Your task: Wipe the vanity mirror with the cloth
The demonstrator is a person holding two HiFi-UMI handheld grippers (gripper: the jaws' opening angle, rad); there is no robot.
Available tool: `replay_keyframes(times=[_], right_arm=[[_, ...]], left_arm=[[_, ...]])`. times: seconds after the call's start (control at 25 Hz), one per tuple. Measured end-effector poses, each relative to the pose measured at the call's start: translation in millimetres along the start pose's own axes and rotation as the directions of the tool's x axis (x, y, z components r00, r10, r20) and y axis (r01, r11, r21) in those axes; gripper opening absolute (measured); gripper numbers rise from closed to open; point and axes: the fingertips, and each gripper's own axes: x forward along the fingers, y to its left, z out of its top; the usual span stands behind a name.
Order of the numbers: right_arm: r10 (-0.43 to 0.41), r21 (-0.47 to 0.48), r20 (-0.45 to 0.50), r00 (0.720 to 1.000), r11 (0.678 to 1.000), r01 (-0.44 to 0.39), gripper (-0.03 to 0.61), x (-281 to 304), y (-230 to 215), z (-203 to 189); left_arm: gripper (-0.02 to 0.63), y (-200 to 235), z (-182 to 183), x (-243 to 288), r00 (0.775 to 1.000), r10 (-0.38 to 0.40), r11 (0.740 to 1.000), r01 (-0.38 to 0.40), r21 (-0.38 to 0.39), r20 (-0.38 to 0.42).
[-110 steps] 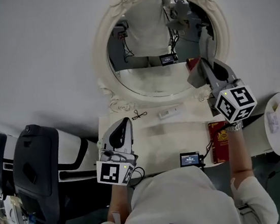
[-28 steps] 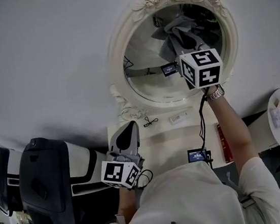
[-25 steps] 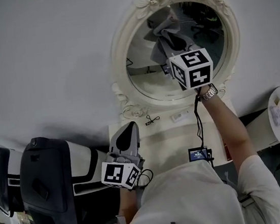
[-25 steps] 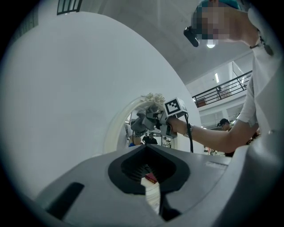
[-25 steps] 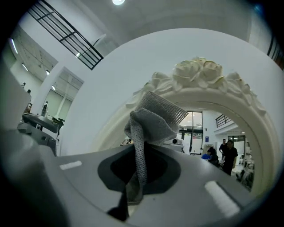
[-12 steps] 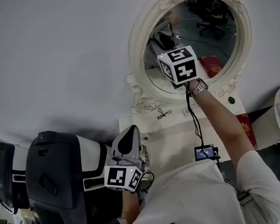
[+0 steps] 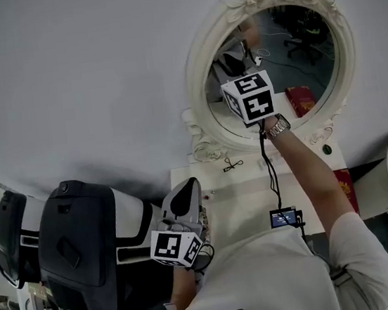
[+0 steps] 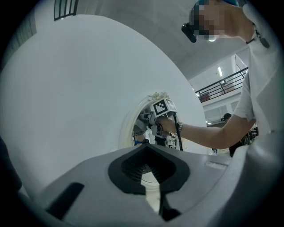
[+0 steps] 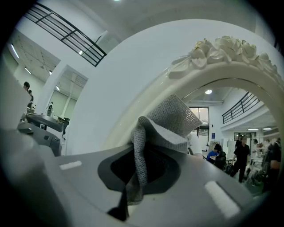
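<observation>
In the head view, the right gripper [image 7: 245, 88], its cube bearing black-and-white square markers, is raised to the oval vanity mirror [image 7: 313, 64], whose cream frame is carved with roses. The left gripper [image 7: 183, 196] hangs low at the left edge of the white dresser [image 7: 244, 186]. Print on a red box [image 7: 345, 191] is too small to read.

The left gripper view shows its ribbed jaws drawn together on nothing.

Only the right gripper view shows the grip: the cloth [image 9: 173, 119], a grey knitted mesh, is pinched between the jaws and folded against the glass just inside the frame.
</observation>
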Motion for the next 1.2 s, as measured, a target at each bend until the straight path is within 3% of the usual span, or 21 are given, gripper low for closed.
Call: replay_keyframes(times=[0.48,1.2], right_arm=[[0.021,-0.013,0.025,0.999,1.0,-0.021,0.02,-18,-29,-2],[-0.064,0.006,0.019,0.998,0.998,0.064,0.02,-69,-116,-25]], left_arm=[[0.006,-30,1,23,1.0,0.012,1.0,-0.012,0.002,0.013],[0.006,-79,-12,67,0.998,-0.063,0.998,0.063,0.012,-0.021]])
